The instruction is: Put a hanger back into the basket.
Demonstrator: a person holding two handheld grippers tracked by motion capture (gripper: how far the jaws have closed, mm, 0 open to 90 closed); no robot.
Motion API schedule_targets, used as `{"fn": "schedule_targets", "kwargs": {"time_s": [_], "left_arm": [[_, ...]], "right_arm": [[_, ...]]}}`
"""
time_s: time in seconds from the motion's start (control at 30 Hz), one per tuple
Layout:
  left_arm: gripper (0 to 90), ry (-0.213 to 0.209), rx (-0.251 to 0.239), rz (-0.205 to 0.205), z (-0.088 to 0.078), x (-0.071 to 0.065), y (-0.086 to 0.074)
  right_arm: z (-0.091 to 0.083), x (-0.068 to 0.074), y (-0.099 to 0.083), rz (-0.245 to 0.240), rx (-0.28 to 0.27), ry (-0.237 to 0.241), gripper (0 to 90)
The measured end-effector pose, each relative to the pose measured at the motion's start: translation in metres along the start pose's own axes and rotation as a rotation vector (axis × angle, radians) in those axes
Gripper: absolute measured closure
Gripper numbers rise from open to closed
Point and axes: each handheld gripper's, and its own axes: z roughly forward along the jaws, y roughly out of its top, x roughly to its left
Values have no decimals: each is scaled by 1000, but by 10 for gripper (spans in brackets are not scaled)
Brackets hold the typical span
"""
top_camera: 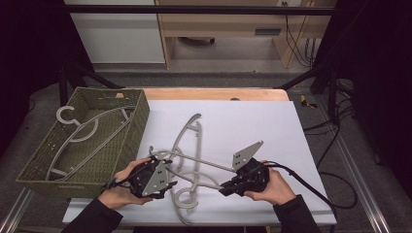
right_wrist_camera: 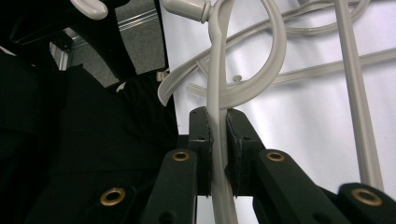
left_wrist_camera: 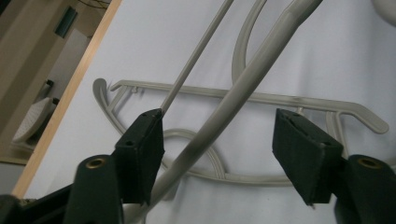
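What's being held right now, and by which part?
The right gripper is shut on a hanger, clamping its thin arm. The left gripper straddles a hanger arm without gripping.

Pale grey hangers [top_camera: 194, 165], olive-green basket [top_camera: 141, 121]

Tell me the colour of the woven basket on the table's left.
Olive green woven basket, clearest in the high view.

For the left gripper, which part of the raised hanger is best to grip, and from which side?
Probably the thick curved arm of the raised hanger, which slants between the left gripper's open pads already. Come from the end nearest the basket, jaws across the arm; its slim rounded section fits the gap. The right gripper clamps the other end, so it sits clear of the hanger below.
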Motion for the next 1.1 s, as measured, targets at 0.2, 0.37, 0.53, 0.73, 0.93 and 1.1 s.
{"fn": "schedule_targets", "kwargs": {"time_s": [0.2,0.37,0.53,0.73,0.93,1.1], "left_arm": [[519,12,15,76,4,-4,0],[657,31,14,125,4,-6,0],[696,24,22,155,4,-8,0],[728,41,42,186,5,-13,0],[767,51,30,191,0,-12,-1],[819,27,7,132,-5,-10,0]], "right_arm": [[2,0,0,-2,2,12,820],[0,2,-1,-10,-6,33,820],[0,2,-1,-10,-3,37,820],[2,-1,-1,-30,-7,24,817],[-1,-2,-1,-66,-35,-17,808],[-7,-3,-1,-79,-87,-76,789]]}}
